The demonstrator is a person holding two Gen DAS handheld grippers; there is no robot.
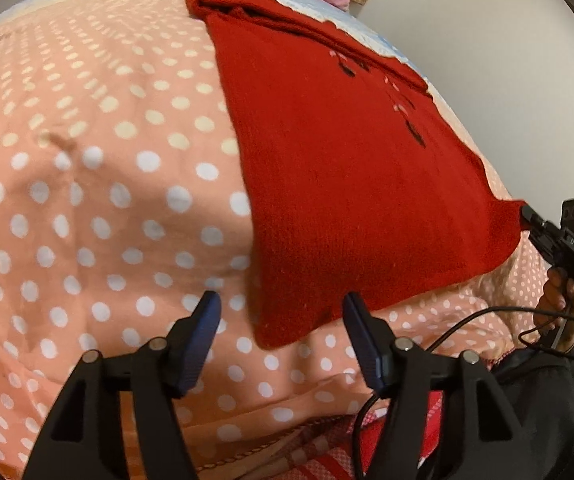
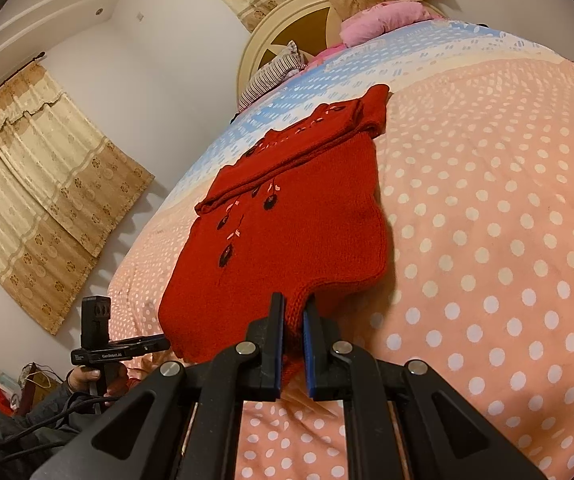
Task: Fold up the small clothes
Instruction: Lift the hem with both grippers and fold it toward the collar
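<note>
On the dotted bedspread (image 1: 87,200) we pinch the red sweater's (image 1: 347,180) hem corner in the right gripper (image 2: 295,320), left gripper (image 1: 283,312) released astride the other corner, which likely needs clamping next.

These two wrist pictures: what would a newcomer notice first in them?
A red knitted sweater lies spread on a pink polka-dot bedspread. The right gripper is shut on its near hem corner, while the left gripper stands open around the other corner, not pressing it.
</note>
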